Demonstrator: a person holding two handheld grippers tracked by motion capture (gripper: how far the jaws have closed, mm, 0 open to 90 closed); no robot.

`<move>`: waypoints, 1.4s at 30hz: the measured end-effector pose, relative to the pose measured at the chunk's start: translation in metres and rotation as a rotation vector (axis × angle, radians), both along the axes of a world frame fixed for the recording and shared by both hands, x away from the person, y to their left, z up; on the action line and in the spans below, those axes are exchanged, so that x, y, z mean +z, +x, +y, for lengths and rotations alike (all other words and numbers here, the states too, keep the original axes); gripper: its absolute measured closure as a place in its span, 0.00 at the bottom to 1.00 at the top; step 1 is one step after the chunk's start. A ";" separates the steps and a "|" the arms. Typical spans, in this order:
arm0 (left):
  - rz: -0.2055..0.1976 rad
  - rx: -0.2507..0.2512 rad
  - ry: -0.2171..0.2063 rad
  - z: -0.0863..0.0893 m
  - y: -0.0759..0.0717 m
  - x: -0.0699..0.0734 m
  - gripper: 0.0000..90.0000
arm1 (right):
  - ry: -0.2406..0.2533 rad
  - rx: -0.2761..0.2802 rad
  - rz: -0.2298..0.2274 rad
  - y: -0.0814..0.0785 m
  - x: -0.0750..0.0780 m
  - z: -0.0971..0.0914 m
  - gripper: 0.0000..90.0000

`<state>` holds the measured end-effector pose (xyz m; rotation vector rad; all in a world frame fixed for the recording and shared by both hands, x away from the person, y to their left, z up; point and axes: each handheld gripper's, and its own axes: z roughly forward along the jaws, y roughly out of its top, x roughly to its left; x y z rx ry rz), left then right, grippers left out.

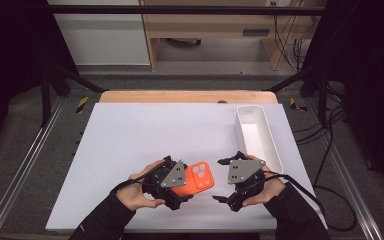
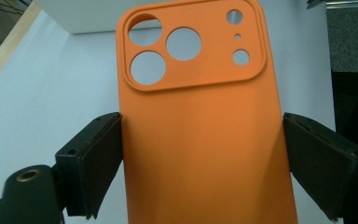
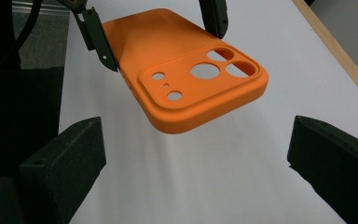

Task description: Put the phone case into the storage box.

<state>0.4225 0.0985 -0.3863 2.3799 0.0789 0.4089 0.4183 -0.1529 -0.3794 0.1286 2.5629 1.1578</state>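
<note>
White tabletop (image 1: 130, 140), white bin (image 1: 258, 134) at its right. We see the left tongs (image 2: 200, 154) clamping an orange phone case (image 2: 200, 140) by its long sides — camera cutouts up, lifted off the surface. Right tongs (image 3: 196, 154) gape wide, empty, just beside it.

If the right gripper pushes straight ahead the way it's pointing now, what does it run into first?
Most likely the orange phone case, camera-cutout end first: it sits straight ahead of the right gripper, whose jaws stand open with nothing between them. The left gripper holds the case by its sides. Depth is hard to judge.
</note>
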 end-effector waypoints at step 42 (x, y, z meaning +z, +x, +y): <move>0.019 -0.156 -0.015 -0.007 -0.007 0.002 0.15 | 0.053 0.205 0.059 0.011 -0.011 0.015 0.11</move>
